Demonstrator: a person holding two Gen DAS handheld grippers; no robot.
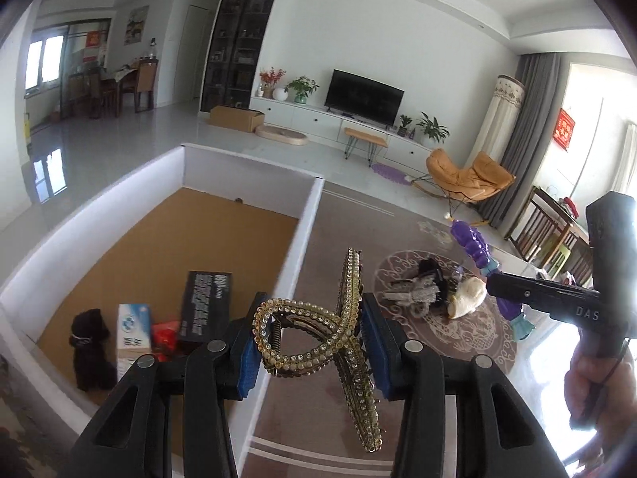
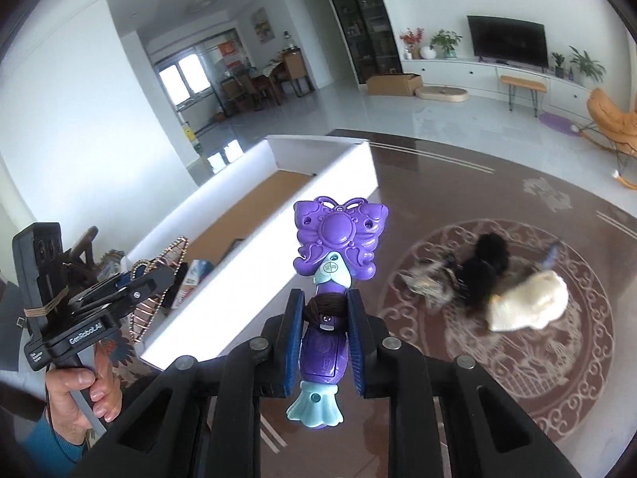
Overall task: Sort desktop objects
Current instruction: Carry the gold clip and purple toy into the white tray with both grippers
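Clasping purple toy (image 2: 324, 318), possibly hair-wrapped.

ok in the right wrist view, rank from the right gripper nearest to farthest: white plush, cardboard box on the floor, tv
1. white plush, on the table to the right of the right gripper
2. cardboard box, on the floor past the table
3. tv, against the far wall, upper right

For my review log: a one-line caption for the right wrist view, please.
Right hand-held gripper shut on a purple butterfly toy above the patterned table, white box alongside.
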